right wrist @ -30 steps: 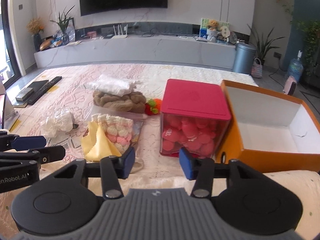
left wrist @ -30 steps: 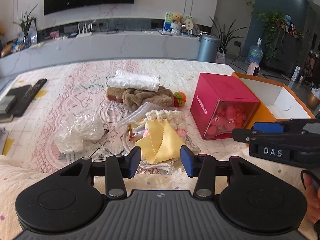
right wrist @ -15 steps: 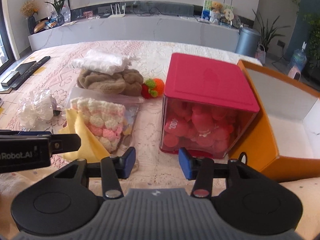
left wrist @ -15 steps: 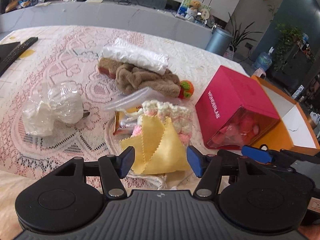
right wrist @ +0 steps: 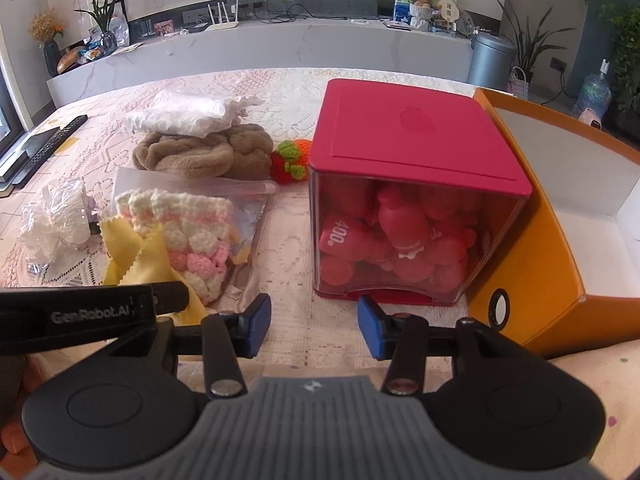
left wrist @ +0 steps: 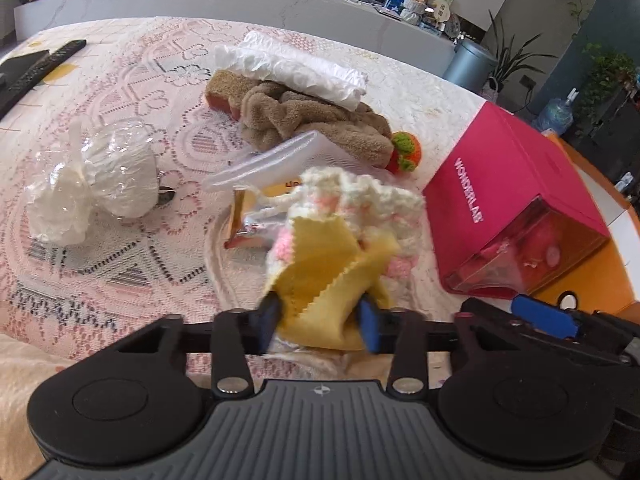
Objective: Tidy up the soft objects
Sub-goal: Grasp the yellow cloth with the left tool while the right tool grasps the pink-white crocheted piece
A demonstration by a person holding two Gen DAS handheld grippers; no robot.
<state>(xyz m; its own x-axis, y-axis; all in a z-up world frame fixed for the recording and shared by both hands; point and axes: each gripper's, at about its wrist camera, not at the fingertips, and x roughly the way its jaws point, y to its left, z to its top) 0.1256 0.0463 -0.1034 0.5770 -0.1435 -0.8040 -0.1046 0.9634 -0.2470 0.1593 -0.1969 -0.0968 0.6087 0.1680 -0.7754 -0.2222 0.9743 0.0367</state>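
My left gripper [left wrist: 320, 322] has its blue pads on either side of a yellow cloth [left wrist: 326, 276], which lies against a pink-and-white crocheted piece [left wrist: 360, 204]; the jaws stand apart around the cloth. The cloth [right wrist: 148, 264] and crocheted piece [right wrist: 188, 232] also show in the right wrist view. My right gripper [right wrist: 314, 326] is open and empty, just in front of a red box of pink soft toys [right wrist: 408, 200]. Behind lie a brown towel [left wrist: 308, 120], a white bundle [left wrist: 292, 68] and a small knitted strawberry [left wrist: 404, 152].
An open orange box [right wrist: 560, 248] stands right of the red box. A white plastic-wrapped bundle [left wrist: 92, 184] lies at the left on the lace tablecloth [left wrist: 120, 92]. A clear plastic bag [right wrist: 192, 184] lies under the crocheted piece. Remotes [left wrist: 36, 70] lie at the far left.
My left gripper has moved forward and down onto the yellow cloth, and its pads have closed in around it. My right gripper has moved closer to the red box, still open.
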